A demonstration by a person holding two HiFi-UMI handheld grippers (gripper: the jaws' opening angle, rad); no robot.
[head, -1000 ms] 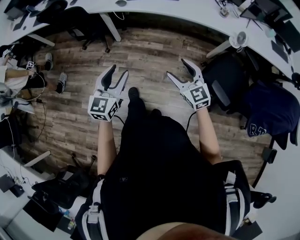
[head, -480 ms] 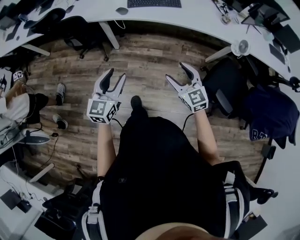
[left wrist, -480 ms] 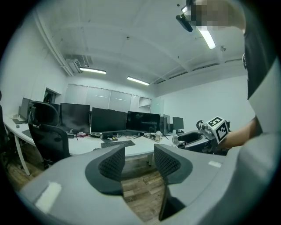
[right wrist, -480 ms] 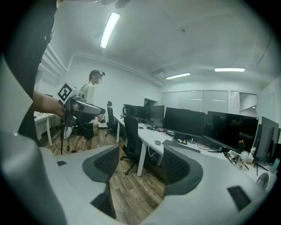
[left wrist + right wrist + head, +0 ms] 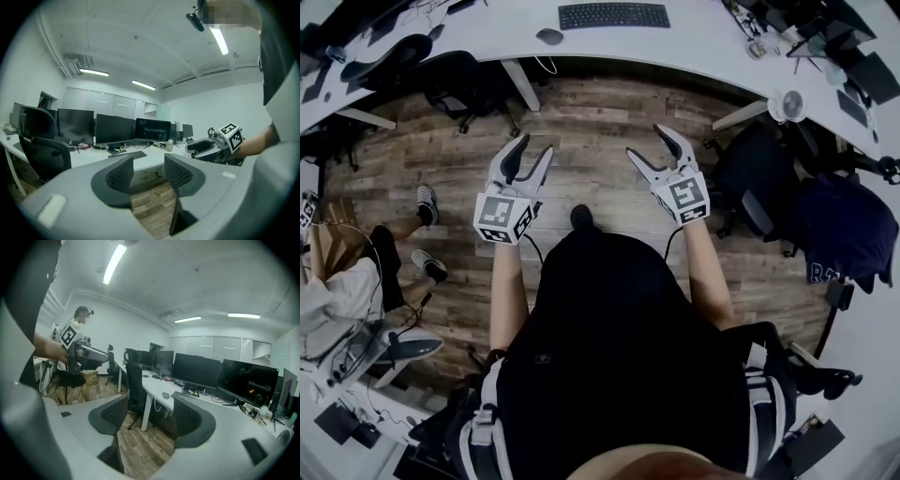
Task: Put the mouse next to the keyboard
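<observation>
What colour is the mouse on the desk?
Grey mouse on the white desk; the head view shows it best.

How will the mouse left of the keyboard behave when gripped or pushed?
The mouse looks small and domed: probably light, rigid, and its rounded sides may slip. On the smooth white desk it would likely slide, not roll.

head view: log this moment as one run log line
phase: pre-grasp | left gripper: open, empty | right gripper: open, empty, jaws just eased closer | mouse: on desk, apart from keyboard, untouched
</observation>
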